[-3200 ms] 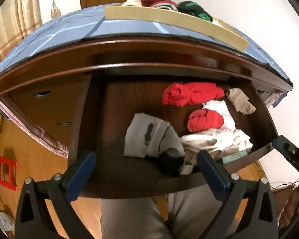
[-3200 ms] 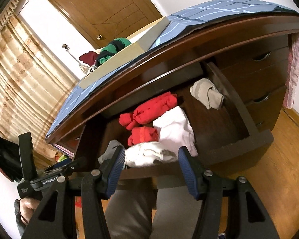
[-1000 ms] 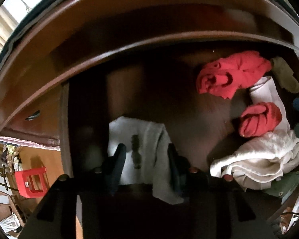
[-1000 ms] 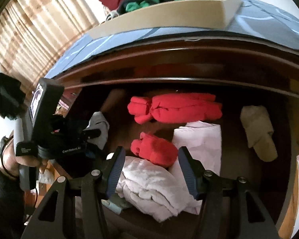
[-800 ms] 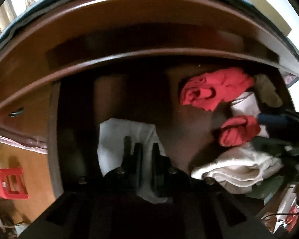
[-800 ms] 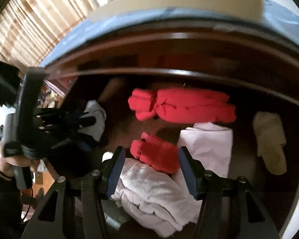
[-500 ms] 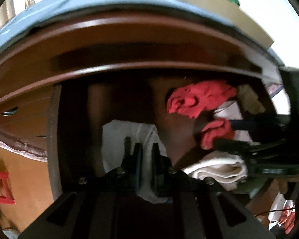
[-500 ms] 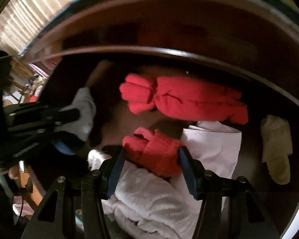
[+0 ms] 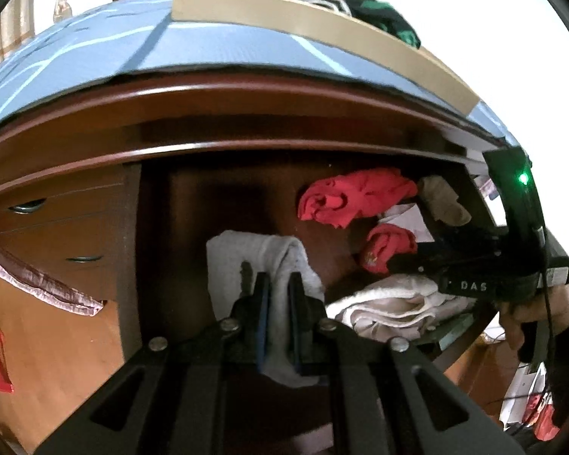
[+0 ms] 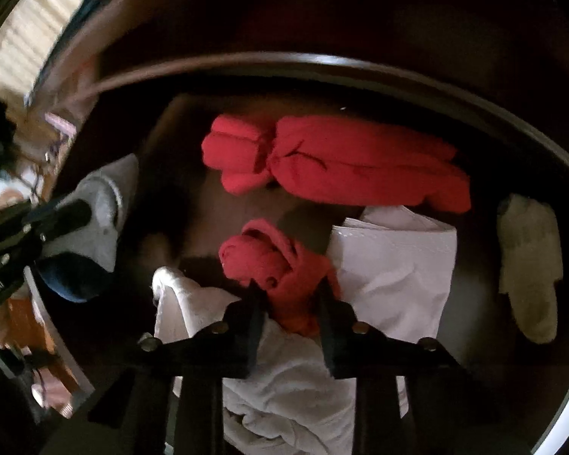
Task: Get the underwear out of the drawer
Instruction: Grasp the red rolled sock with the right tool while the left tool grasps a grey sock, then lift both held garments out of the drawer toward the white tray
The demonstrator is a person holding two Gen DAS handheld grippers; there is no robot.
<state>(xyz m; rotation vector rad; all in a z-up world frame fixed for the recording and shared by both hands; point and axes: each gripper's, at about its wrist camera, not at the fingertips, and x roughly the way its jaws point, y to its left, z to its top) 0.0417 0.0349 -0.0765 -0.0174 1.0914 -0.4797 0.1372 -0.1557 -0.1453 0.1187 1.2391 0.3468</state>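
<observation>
The open wooden drawer (image 9: 132, 250) holds folded underwear. My left gripper (image 9: 278, 284) is shut on a grey piece of underwear (image 9: 254, 254) at the drawer's left side and holds it a little above the drawer floor; it also shows in the right wrist view (image 10: 98, 204). My right gripper (image 10: 288, 292) has its fingers closed around a small red rolled piece (image 10: 273, 261), also seen in the left wrist view (image 9: 387, 246). A larger red roll (image 10: 341, 167) lies behind it.
A white folded garment (image 10: 394, 265), a cream crumpled cloth (image 10: 277, 379) and a beige sock (image 10: 531, 265) lie in the drawer's right half. On top of the dresser a blue mat (image 9: 95, 49) carries a cardboard tray (image 9: 322, 26) with clothes.
My left gripper closed on the grey underwear and has pulled back and up with it. My right gripper moved down into the drawer and narrowed around the small red roll.
</observation>
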